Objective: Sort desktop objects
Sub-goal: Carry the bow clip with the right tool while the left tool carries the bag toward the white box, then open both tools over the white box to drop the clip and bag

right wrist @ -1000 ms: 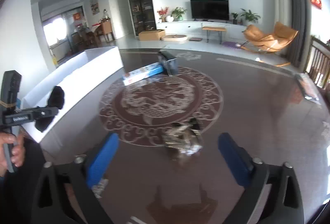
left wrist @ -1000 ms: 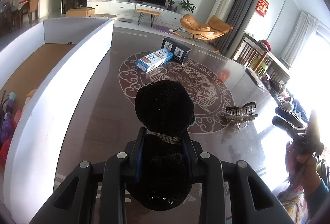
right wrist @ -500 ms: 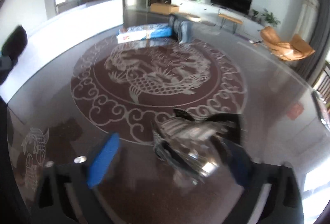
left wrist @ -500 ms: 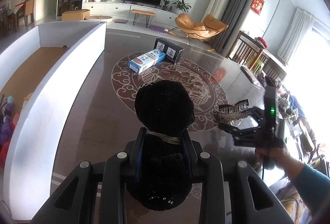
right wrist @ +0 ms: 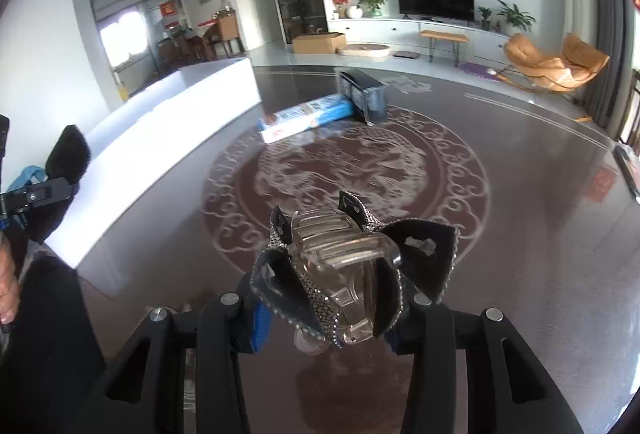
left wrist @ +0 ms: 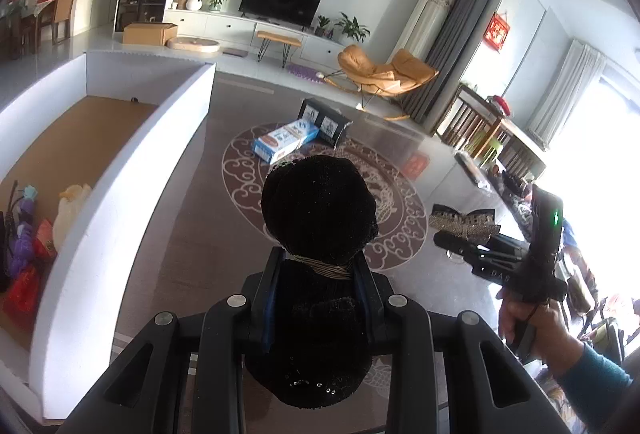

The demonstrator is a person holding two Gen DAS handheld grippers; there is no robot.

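My left gripper is shut on a black fuzzy hair accessory, holding it above the dark table just right of the white storage box. In the right wrist view a clear claw hair clip with a black rhinestone bow sits between the fingers of my right gripper. Its jaws are closing and the blue pads touch the bow's wings on both sides. The left wrist view shows the right gripper low at the table's right side, with the hair clip at its tips.
A blue-and-white carton and a black box lie at the far side of the round table pattern. The white box's near end holds several small toys. A person's hand grips the right tool.
The right gripper moved in over the hair clip and narrowed its jaws around it. The left gripper rose slightly with the black fuzzy accessory still in it.
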